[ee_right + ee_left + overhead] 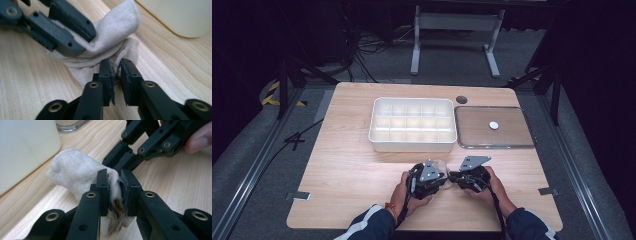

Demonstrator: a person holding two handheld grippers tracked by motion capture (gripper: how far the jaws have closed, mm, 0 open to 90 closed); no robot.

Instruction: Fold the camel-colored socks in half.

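1. Folding a pale sock (75, 170) on the table (347, 170), just in front of the white tray (412, 125).
2. Left hand-held gripper (115, 187) pinches the sock tight.
3. Right hand-held gripper (116, 72) has its jaws nearly closed on the sock's edge.
4. Next, I think, both lift together and drop it in a tray slot.

Even overhead light falls on the pale wooden table (362, 165) in the high view, while the room around it sinks into near-black. That view is soft and low in detail. Small shadows pool under the hands. Both gripper views are bright and warm; the near black jaws look sharp, the cream plastic divided bin (22, 147) behind blurs.
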